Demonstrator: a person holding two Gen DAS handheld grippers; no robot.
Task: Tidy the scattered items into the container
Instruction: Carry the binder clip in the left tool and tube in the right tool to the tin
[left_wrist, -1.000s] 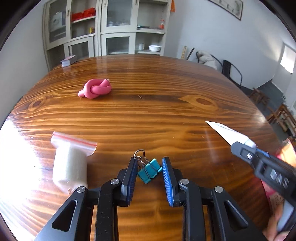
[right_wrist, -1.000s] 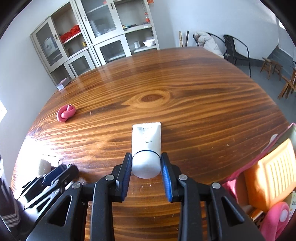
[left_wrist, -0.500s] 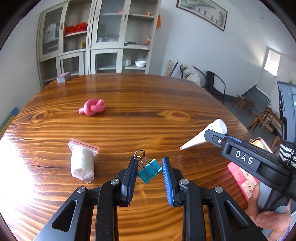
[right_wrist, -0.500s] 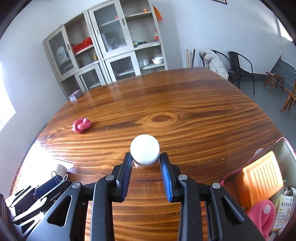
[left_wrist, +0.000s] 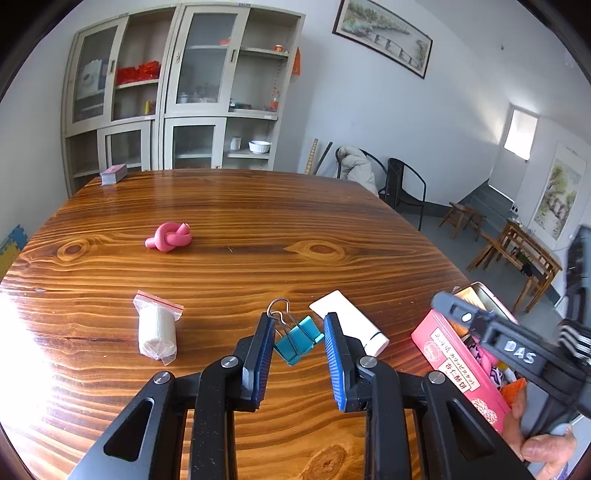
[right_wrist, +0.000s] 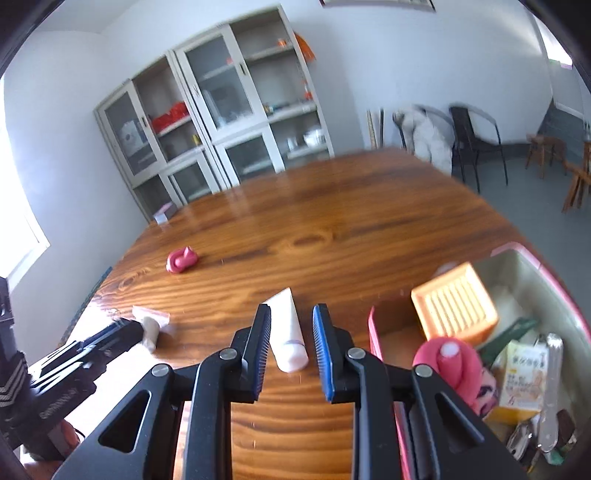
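A clip (left_wrist: 297, 339) is held up above the table (left_wrist: 240, 236). A tube (right_wrist: 286, 332) lies on the table just left of the box (right_wrist: 373, 332). A bagged roll (left_wrist: 157, 328) is found further left. A knot toy (left_wrist: 169, 238) is seen behind the roll. A soap dish (right_wrist: 454, 308) is kept in the box.

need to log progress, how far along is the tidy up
Done: an orange soap dish and packets sit in the pink container. In hand: the left gripper pinches a teal binder clip; the right gripper is closing, not gripping the white tube. Left: tube, bagged roll, pink knot.
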